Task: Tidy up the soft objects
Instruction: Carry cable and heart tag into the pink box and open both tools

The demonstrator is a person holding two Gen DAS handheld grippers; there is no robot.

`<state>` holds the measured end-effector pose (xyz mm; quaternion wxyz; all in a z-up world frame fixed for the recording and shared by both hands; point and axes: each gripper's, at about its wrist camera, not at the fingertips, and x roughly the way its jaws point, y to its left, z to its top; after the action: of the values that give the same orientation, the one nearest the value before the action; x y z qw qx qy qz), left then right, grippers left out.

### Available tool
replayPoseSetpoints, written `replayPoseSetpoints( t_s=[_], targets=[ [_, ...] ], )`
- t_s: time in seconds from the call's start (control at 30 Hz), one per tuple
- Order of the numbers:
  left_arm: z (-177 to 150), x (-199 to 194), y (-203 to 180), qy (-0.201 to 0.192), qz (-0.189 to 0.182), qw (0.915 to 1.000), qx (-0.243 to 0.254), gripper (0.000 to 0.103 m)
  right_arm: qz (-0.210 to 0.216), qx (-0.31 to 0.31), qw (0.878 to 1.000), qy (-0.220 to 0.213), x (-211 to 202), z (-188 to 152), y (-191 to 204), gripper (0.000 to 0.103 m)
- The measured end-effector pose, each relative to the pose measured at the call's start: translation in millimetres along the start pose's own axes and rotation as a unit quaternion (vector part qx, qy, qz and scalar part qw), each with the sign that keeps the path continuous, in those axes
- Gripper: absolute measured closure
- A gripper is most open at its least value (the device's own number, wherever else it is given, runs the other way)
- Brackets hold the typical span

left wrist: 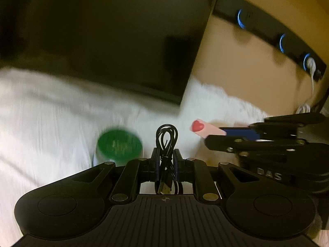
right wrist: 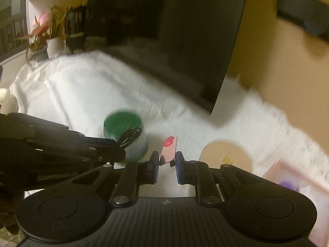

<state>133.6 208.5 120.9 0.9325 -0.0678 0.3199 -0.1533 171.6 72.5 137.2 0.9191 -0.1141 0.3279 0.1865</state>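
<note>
My left gripper (left wrist: 166, 154) is shut on a coiled black cable (left wrist: 166, 135) that stands up between its pads, its USB plug hanging below. In the right wrist view that left gripper (right wrist: 120, 149) comes in from the left with the cable (right wrist: 130, 135) at its tip. My right gripper (right wrist: 167, 157) is shut on a flat pink strip with a red heart (right wrist: 169, 145). From the left wrist view the right gripper (left wrist: 218, 134) reaches in from the right, with the pink strip (left wrist: 205, 128) sticking out. Both are held above a white cloth (left wrist: 41, 113).
A jar with a green lid (left wrist: 119, 146) (right wrist: 122, 121) stands on the cloth below the grippers. A dark screen (left wrist: 113, 41) (right wrist: 174, 41) leans behind. A tan round lid (right wrist: 226, 154) and a pink box (right wrist: 287, 183) lie right. A power strip (left wrist: 281, 41) hangs on the wall; plants (right wrist: 49, 30) stand far left.
</note>
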Motion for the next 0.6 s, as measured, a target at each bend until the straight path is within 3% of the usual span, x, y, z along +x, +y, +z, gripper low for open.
replayPoseSetpoints(
  t_s=[0.27,0.43,0.6],
  targets=[
    [49.5,3.4,-39.9,-0.038,-0.011,0.999,0.022,0.087,-0.057,0.005,0.996,-0.071,-66.5,18.9,-42.2,0.087],
    [61.3,22.8,-99.2,-0.039,-0.066,0.9954,0.057,0.087,-0.116,0.028,0.988,-0.098,-112.4,4.5,-91.3,0.087],
    [45.4,55.8,-162.2,0.006,-0.134,0.9872,0.087,0.087,-0.164,0.073,0.98,-0.086,-132.8,-24.3,-146.3,0.086]
  ],
)
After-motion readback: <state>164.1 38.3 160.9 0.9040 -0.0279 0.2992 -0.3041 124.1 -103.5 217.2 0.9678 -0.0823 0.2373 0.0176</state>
